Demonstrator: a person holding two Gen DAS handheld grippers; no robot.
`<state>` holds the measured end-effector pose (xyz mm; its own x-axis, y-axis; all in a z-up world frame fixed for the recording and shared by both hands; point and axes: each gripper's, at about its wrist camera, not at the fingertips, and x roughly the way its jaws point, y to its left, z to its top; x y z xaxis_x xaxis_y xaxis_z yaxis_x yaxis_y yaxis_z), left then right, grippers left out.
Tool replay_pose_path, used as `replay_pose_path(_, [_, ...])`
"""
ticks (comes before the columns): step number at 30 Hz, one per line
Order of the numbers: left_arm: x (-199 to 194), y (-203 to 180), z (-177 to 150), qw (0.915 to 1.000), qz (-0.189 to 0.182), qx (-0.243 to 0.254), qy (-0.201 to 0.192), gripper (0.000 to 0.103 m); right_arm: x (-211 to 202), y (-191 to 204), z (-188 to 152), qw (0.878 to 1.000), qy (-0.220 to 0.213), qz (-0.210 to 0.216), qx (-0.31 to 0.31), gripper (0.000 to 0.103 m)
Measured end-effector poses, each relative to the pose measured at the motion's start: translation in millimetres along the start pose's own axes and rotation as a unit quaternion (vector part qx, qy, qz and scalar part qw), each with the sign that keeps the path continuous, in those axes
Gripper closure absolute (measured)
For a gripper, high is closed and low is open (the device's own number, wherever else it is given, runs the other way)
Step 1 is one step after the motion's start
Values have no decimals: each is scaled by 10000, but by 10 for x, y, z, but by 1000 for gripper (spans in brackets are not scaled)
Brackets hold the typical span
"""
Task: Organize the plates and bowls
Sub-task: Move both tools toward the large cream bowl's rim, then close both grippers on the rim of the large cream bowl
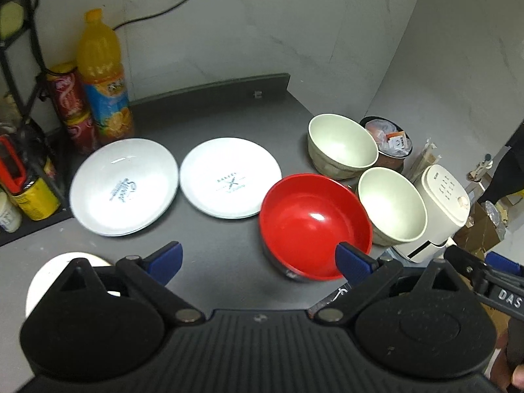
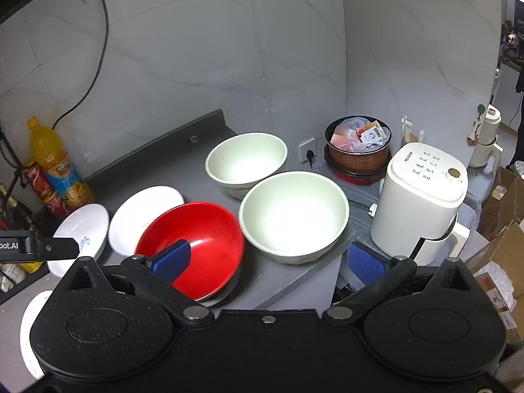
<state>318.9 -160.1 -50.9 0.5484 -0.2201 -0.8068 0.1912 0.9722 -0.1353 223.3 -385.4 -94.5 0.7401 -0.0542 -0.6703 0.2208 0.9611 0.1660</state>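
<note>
A red bowl point(image 1: 311, 222) with a black outside stands on the grey counter point(image 1: 209, 255), right of two white printed plates point(image 1: 124, 186) point(image 1: 231, 177). Two cream bowls point(image 1: 340, 145) point(image 1: 391, 208) sit behind it and to its right. My left gripper point(image 1: 258, 260) is open above the counter, its right fingertip point(image 1: 352, 262) in front of the red bowl's near rim. In the right wrist view my right gripper point(image 2: 267, 260) is open, its left fingertip point(image 2: 172, 258) over the red bowl point(image 2: 196, 245) and the near cream bowl point(image 2: 294, 213) just ahead. Nothing is held.
A third white plate point(image 1: 42, 281) lies at the lower left, half hidden by the gripper. An orange juice bottle point(image 1: 101, 75) and red cans point(image 1: 70, 104) stand at the back left. Beyond the counter's right edge are a white appliance point(image 2: 422, 196) and a filled pot point(image 2: 358, 150).
</note>
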Motion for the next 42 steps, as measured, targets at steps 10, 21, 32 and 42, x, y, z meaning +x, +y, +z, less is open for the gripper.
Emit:
replay_pose_path(10, [550,-528,293,9998,35,191,99,7,457,-448,191,9995,280,-15,149,7])
replay_pose_path(21, [1072,-947,491,9985,-180,289,421,29,973,-759,288,9966,746,24,334,23])
replay_pose_path(32, [1584,-1177,658,9966,-352,323,673,48,1397,-901,273,9919,1198,-58,431,32])
replay_pose_path(42, [1987,-1380,751,9939,-481,508,853,64,1675,-975,228,9868,1538,65,494,53])
